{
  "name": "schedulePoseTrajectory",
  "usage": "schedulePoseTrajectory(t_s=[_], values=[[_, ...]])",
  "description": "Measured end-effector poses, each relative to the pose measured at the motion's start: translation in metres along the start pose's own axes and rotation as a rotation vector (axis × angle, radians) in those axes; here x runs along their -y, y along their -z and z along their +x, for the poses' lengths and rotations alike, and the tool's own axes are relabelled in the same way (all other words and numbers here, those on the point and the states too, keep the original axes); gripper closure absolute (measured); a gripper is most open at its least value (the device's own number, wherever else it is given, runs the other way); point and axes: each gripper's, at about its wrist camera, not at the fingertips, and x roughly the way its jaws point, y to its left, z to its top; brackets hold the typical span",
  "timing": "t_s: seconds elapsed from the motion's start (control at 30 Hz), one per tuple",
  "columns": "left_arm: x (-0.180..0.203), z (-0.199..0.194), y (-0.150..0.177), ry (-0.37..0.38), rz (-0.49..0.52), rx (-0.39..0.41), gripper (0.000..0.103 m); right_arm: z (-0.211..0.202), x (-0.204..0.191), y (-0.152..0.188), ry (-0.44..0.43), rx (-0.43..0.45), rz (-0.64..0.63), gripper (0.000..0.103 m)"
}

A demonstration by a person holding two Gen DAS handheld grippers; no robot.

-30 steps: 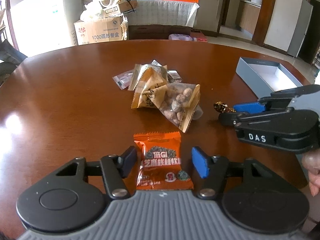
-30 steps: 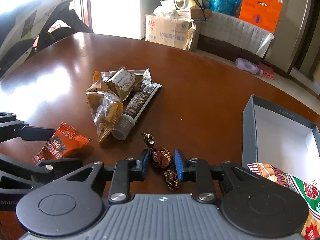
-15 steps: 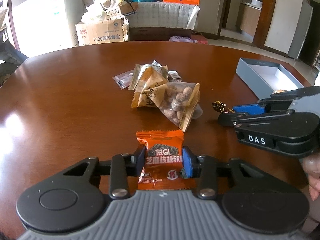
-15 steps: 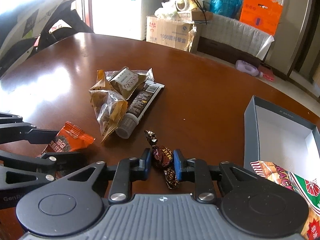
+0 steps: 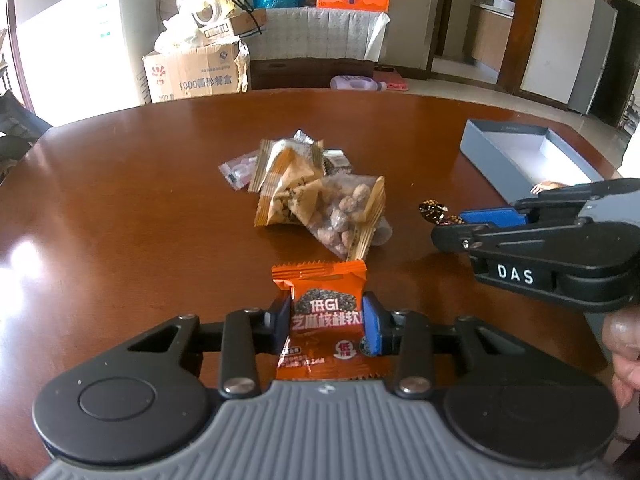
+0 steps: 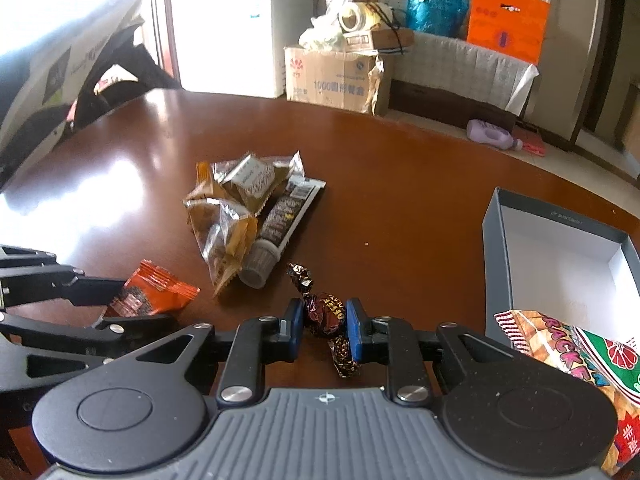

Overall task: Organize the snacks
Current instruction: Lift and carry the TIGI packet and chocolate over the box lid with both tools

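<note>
the left gripper (image 5: 326, 322) squeezes the orange snack pack (image 5: 325, 312) from both sides, low over the brown table (image 5: 120, 208). the right gripper (image 6: 323, 330) is pinched tight on the dark wrapped candy (image 6: 325, 314), whose twisted ends poke out front and back. a pile of snack bags (image 5: 316, 200) lies in the middle of the table, apart from both. the open grey box (image 6: 560, 256) sits at the right, with a bright cracker bag (image 6: 580, 360) at its near end.
</note>
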Motion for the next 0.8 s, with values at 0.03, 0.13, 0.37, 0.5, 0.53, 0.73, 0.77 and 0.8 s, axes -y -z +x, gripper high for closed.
schedulePoseTrajectory(t_s=[0.03,0.13,0.37,0.5,0.53,0.73,0.77,0.8], values=[[0.000,-0.002,-0.001,0.000,0.002,0.006,0.069,-0.002,0.000,-0.001,0.001,0.004,0.002,0.079],[0.002,-0.007,-0.007,0.004,0.005,0.019,0.069,-0.009,-0.001,-0.002,-0.001,0.021,0.006,0.079],[0.010,-0.019,-0.018,0.015,0.016,0.050,0.068,-0.029,-0.004,-0.010,0.003,0.065,0.006,0.079],[0.015,-0.024,-0.025,0.026,0.025,0.063,0.068,-0.041,-0.002,-0.014,0.015,0.091,0.009,0.079],[0.017,-0.025,-0.027,0.030,0.029,0.067,0.069,-0.044,-0.001,-0.015,0.018,0.098,0.011,0.079],[0.036,-0.032,-0.041,0.058,0.056,0.092,0.068,-0.064,0.011,-0.018,0.050,0.127,0.021,0.079],[0.039,-0.033,-0.042,0.062,0.060,0.095,0.068,-0.067,0.014,-0.018,0.056,0.130,0.024,0.079],[0.042,-0.035,-0.044,0.065,0.064,0.099,0.068,-0.069,0.017,-0.017,0.061,0.132,0.027,0.079]])
